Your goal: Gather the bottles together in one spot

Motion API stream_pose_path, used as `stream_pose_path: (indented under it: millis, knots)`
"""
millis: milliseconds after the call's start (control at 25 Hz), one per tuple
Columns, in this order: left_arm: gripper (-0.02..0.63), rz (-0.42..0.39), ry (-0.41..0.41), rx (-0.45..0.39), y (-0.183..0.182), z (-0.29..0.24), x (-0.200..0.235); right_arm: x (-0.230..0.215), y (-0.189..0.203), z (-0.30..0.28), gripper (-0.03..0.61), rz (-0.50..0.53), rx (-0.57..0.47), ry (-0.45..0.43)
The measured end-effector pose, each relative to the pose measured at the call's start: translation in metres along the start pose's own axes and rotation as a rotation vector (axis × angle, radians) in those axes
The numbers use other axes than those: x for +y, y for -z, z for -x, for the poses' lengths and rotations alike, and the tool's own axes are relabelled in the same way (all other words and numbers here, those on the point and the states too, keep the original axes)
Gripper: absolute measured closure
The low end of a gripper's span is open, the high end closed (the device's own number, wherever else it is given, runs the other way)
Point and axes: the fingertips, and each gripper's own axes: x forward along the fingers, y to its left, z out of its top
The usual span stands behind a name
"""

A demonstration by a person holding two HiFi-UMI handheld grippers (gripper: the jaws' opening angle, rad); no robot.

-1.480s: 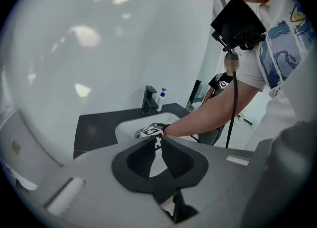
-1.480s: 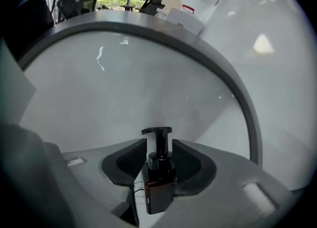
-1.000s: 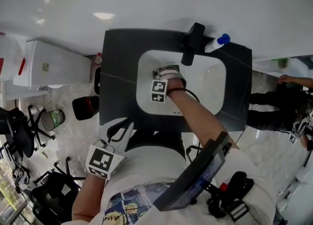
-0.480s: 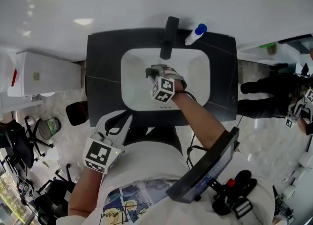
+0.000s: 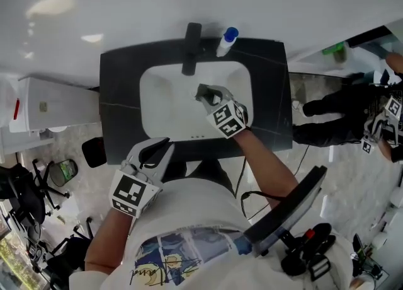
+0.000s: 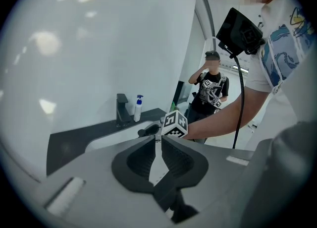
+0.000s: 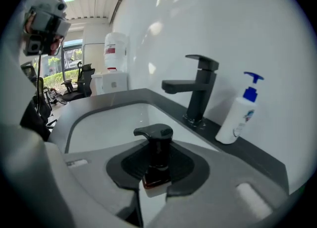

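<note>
A dark pump bottle (image 7: 154,145) with a black pump head stands between the jaws of my right gripper (image 7: 157,175), which is shut on it. In the head view that gripper (image 5: 204,93) holds the bottle (image 5: 201,92) over the right half of the white sink basin (image 5: 160,109). A white bottle with a blue pump (image 5: 225,41) (image 7: 238,115) (image 6: 137,109) stands on the dark counter (image 5: 119,103), just right of the black faucet (image 5: 191,49) (image 7: 198,90). My left gripper (image 5: 158,149) (image 6: 158,139) hangs shut and empty in front of the counter's near edge.
A white water dispenser (image 5: 50,99) and office chairs (image 5: 25,175) are to the left of the counter. Another person (image 5: 352,115) stands to the right. A small green object (image 5: 334,49) sits beyond the counter's right end. A screen on a mount (image 5: 286,210) hangs at my chest.
My right gripper has carried the dark bottle from the left-middle of the basin towards its right half. The head view has swung, so the counter shows further left. The left gripper stays low.
</note>
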Motion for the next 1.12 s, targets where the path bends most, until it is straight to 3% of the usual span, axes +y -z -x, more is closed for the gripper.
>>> stream_pose_path:
  millis: [520,840,1120]
  knots:
    - [0.571,-0.048,-0.013,-0.039,-0.039,-0.043,-0.047,-0.134,-0.037,0.102,0.499,-0.059,-0.186,0.133]
    - [0.571,-0.013,-0.096,-0.034,-0.047,-0.050,-0.051,-0.212,-0.038,0.094,0.499,-0.082,-0.244,0.184]
    - [0.571,0.009,-0.144,-0.016,-0.046,-0.051,-0.050,-0.235,-0.025,0.072,0.499,-0.155,-0.252,0.167]
